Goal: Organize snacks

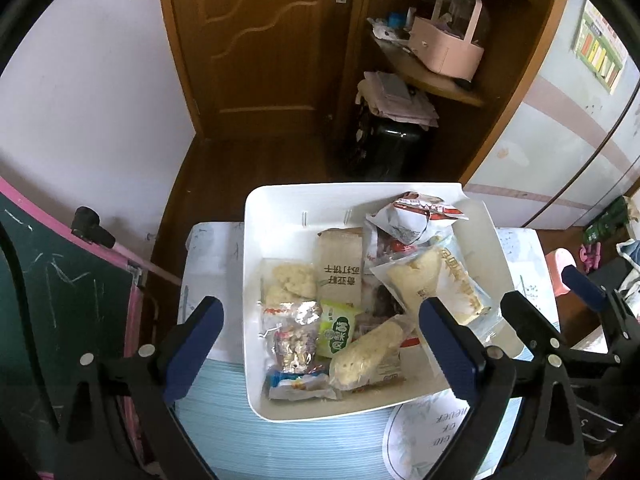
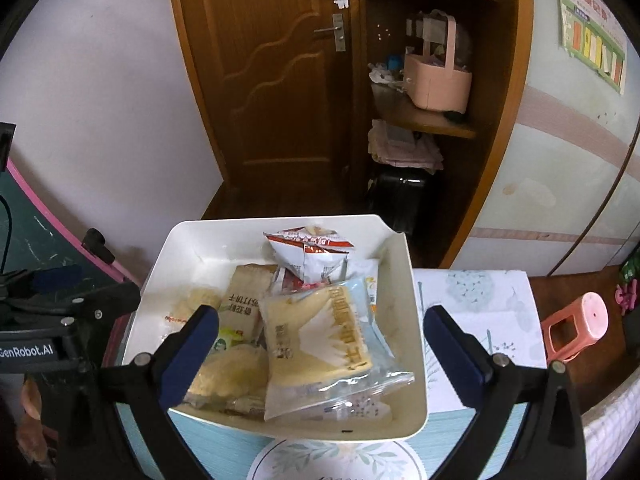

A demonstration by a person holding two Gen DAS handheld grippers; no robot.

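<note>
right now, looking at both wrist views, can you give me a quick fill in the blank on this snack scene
1. The snack packets lie inside a ____ bin on the table.
2. The left gripper has its jaws ____, gripping nothing.
3. The basket on the wooden shelf is ____ in colour.
4. The door behind the bin is ____.

Missing words: white; open; pink; closed

we see a brown wooden door (image 1: 256, 40) with a metal handle (image 2: 334, 31), a pink basket (image 1: 448, 50) on a corner shelf (image 2: 424, 120), folded cloths (image 1: 400, 98) atop a black case (image 2: 398, 196), a pink stool (image 2: 576, 326), and a green chalkboard (image 1: 48, 292).
</note>
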